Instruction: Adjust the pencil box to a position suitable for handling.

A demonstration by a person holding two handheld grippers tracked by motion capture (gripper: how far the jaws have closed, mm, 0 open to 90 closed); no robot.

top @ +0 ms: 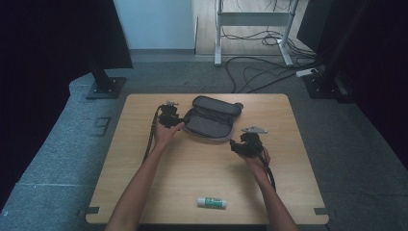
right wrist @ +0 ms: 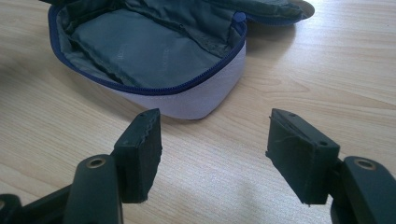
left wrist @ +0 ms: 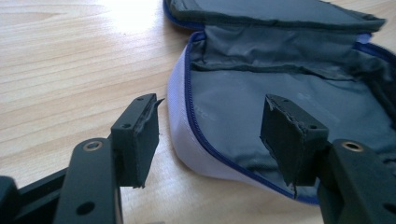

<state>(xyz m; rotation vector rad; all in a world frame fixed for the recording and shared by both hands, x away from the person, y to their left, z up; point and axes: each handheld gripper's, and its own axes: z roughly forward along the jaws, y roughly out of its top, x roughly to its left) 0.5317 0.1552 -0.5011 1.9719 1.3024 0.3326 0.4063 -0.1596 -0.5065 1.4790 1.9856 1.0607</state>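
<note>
— Left side? 
— Left forearm reaches forward from the bottom edge; left hand grips the left gripper, jaws spread wide.

— Right side? 
— Right hand holds the right gripper, angled inward, jaws likewise parted, gripping nothing.

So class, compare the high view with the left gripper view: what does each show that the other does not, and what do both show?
High view alone: the glue stick near the table's front edge, both forearms, the right gripper, open, and the floor cables.

Left gripper view alone: the blue zipper along the pouch's rim and the worn pads on the left gripper, open astride that rim.

Both: the open grey pouch on the wooden table.
</note>
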